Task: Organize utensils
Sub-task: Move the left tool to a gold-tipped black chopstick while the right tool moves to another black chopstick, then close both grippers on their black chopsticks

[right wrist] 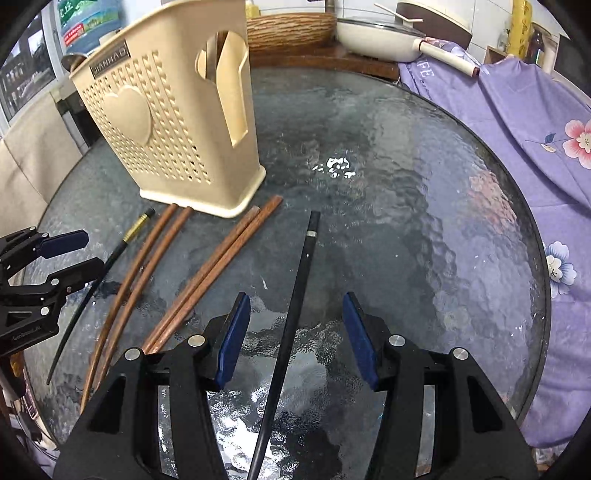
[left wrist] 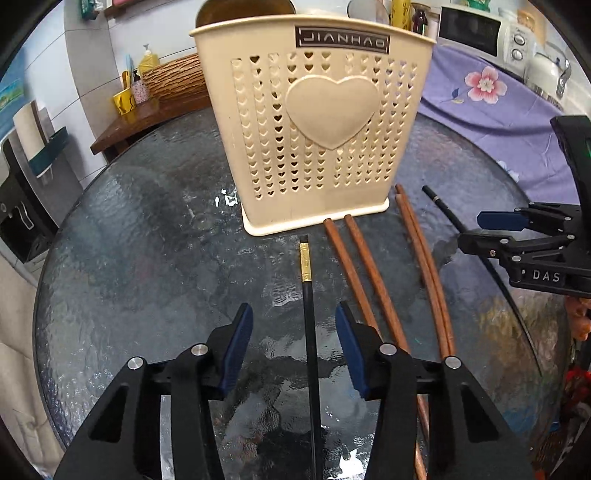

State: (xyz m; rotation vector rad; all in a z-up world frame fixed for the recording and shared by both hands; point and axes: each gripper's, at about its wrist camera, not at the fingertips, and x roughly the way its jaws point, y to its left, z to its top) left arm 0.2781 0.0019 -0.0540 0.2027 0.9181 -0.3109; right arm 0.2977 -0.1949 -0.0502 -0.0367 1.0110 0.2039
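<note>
A beige perforated utensil holder (left wrist: 317, 129) (right wrist: 166, 122) with a heart on its front stands upright on the round glass table (left wrist: 147, 240). In front of it lie two pairs of brown chopsticks (left wrist: 354, 266) (right wrist: 218, 258). A black chopstick with a gold band (left wrist: 306, 258) runs between the fingers of my left gripper (left wrist: 293, 306), and the blue pads stand clear of it. A black chopstick with a silver band (right wrist: 308, 251) lies likewise between the spread fingers of my right gripper (right wrist: 295, 295), untouched. Each gripper also shows at the edge of the other's view.
A purple floral cloth (right wrist: 517, 129) drapes past the table's right side. Behind the table, a wooden shelf (left wrist: 147, 118) carries a yellow cup (left wrist: 125, 101) and bottles. A white pan (right wrist: 380, 40) and a toaster oven (left wrist: 476, 29) sit at the back.
</note>
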